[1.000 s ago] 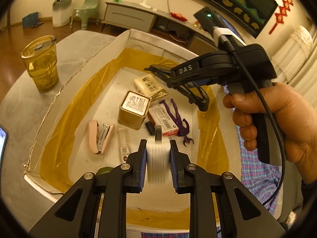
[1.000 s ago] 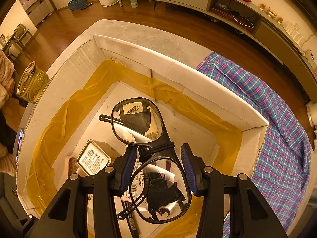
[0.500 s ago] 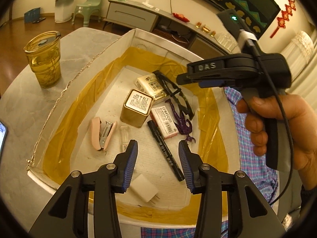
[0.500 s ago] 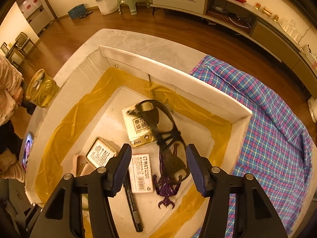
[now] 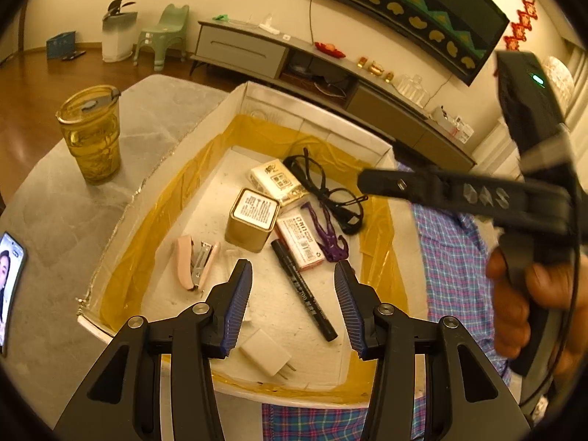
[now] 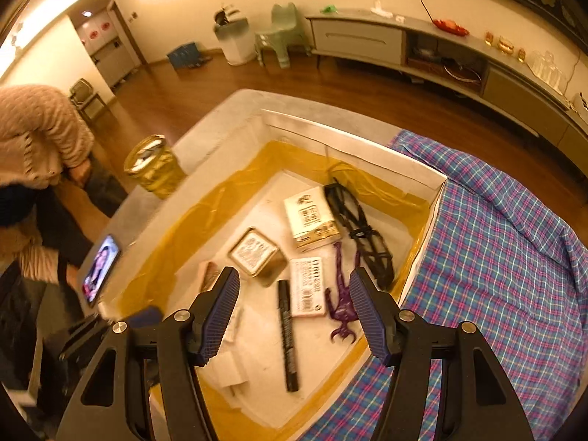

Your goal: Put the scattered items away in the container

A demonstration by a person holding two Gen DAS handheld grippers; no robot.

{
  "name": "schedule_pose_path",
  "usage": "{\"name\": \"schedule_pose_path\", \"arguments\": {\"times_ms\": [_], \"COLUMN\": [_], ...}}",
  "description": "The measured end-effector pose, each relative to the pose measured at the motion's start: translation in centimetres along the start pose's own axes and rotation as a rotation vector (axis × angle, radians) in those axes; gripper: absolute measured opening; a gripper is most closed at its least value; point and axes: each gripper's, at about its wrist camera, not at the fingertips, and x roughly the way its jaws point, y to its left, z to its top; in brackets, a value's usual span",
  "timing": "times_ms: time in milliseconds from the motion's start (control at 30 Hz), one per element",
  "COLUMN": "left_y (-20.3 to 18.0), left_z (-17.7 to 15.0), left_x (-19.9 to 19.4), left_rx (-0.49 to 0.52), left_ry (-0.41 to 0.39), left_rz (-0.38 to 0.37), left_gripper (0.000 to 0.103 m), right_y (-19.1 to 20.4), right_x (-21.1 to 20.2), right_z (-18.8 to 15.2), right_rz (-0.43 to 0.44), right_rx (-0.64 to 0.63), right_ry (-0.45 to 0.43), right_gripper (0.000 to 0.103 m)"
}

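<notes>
- White charger (image 5: pixel 264 352): clamped in the left gripper (image 5: pixel 292 268) a second ago, now lying flat in the box (image 5: pixel 312 117), near the front wall
- Left gripper: jaws opening wide, nothing between them, hanging over the front of the box
- Black glasses (image 5: pixel 327 191): held by the right gripper (image 6: pixel 294 275) a second ago, now resting inside the box by the right wall
- Right gripper: jaws opening too, nothing between them, up above the box
- Meaning for the job: two more things put away, both grippers free, probably near the end, since no loose bits seen on the table or the checked cloth (image 5: pixel 455 257)
- Counted in the box, left to right: one pink stapler (image 5: pixel 193 261), one white charger, one gold tin (image 5: pixel 253 217), one black marker (image 5: pixel 303 290), one tissue pack (image 5: pixel 277 182), one small label box (image 5: pixel 299 237), one purple toy (image 5: pixel 329 231), one pair of glasses
- Maybe one small clear thing beside the stapler, too hard to tell
- Outside the box: one yellow cup (image 5: pixel 92 136) and one phone (image 5: pixel 11 286), both on the left
</notes>
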Motion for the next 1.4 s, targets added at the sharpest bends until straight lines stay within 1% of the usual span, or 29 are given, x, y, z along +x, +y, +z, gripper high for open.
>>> {"name": "schedule_pose_path", "arguments": {"times_ms": [133,200,333,400,467,500,567,633,700,767,867,1000,1100,1200,1400], "left_y": [-0.2,-0.3,-0.4,-0.6,-0.8,-0.9,-0.8,-0.6,-0.6,-0.7,-1.3,-2.1,-2.6,-2.6,-2.4], "left_z": [0.1,0.1,-0.1,-0.4,-0.7,-0.9,-1.2,-1.4,-1.5,-1.6,-2.1,-2.7,-3.0,-3.1,-3.1], "left_x": [-0.5,-0.8,-1.2,-1.4,-1.9,-2.3,-3.4,-4.8,-5.7,-6.1,-5.8,-5.7,-5.8,-5.9,-6.6], "left_rx": [0.010,0.012,0.020,0.026,0.032,0.029,0.009,-0.005,-0.001,0.015,0.056,0.088,0.111,0.119,0.117], "left_ry": [-0.020,-0.028,-0.043,-0.048,-0.056,-0.064,-0.087,-0.115,-0.131,-0.136,-0.126,-0.122,-0.122,-0.119,-0.127], "left_rz": [0.007,0.009,0.020,0.027,0.036,0.042,0.041,0.029,0.035,0.057,0.112,0.143,0.167,0.171,0.158], "left_gripper": [0.049,0.049,0.049,0.049,0.049,0.049,0.049,0.049,0.049,0.049,0.049,0.049,0.049,0.049,0.050], "right_y": [0.9,1.2,1.4,1.4,1.5,1.5,1.4,1.3,1.2,1.1,1.2,2.1,3.4,4.5,5.2], "right_x": [-2.2,-3.2,-5.1,-6.3,-7.6,-8.1,-9.0,-9.4,-9.6,-9.7,-9.6,-9.4,-9.3,-9.2,-8.5], "right_z": [-1.5,-2.3,-3.5,-4.4,-5.3,-6.0,-7.1,-8.2,-9.1,-10.0,-11.1,-11.8,-12.0,-12.1,-12.1], "right_rz": [0.023,0.018,0.026,0.036,0.048,0.055,0.071,0.071,0.073,0.072,0.079,0.069,0.049,0.029,0.001], "right_rx": [-0.031,-0.046,-0.060,-0.068,-0.081,-0.086,-0.096,-0.104,-0.113,-0.123,-0.140,-0.181,-0.229,-0.270,-0.290], "right_ry": [-0.060,-0.084,-0.129,-0.166,-0.202,-0.219,-0.238,-0.240,-0.236,-0.230,-0.221,-0.211,-0.201,-0.190,-0.162], "right_gripper": [0.064,0.064,0.064,0.064,0.065,0.068,0.070,0.070,0.070,0.070,0.070,0.070,0.074,0.074,0.074]}}
